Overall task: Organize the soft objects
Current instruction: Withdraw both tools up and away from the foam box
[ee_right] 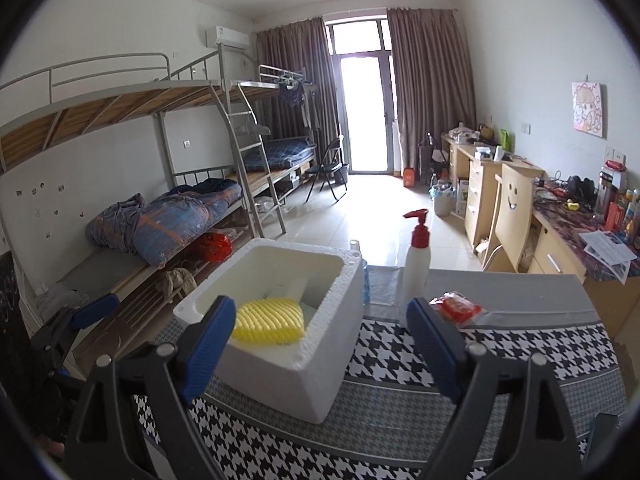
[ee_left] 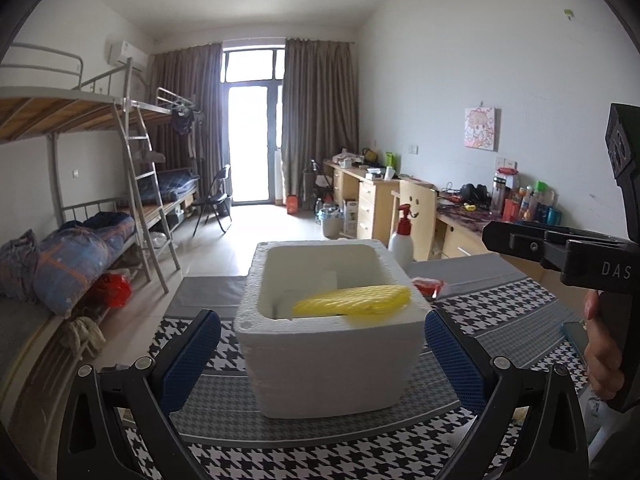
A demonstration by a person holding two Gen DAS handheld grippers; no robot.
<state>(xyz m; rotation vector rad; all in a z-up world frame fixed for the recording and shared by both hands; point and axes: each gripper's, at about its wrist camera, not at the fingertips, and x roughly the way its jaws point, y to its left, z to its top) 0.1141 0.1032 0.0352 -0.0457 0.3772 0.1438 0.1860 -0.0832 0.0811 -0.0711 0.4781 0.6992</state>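
White foam box [ee_left: 332, 364] sits at centre frame in my left wrist view, on the houndstooth-patterned cloth covering the counter [ee_left: 508, 320]. Yellow ribbed sponge [ee_left: 354, 300] lies tilted across the box's near right rim, one end dipping into the cavity; paler white pieces show deeper inside, too indistinct to name.

Left tongs [ee_left: 322, 356]: blue pads spread wide, one at lower left and one at lower right of the frame, flanking the box without touching it. Nothing gripped.

Right tongs [ee_right: 320, 344]: also spread wide apart, nothing between the pads. In my right wrist view the left pad overlaps the sponge [ee_right: 268, 320] in the picture; I can't tell whether it touches. The box [ee_right: 280, 364] sits left of centre here, a corner turned toward me.

Red crinkly packet [ee_right: 458, 306] lies on the counter right of the box, just behind the right pad in the picture. White pump bottle with a red top [ee_right: 416, 264] stands upright behind the box's right side, near the counter's far edge.

Right edge of the left wrist view: a person's hand [ee_left: 604, 344] gripping the black handle of the right tongs.
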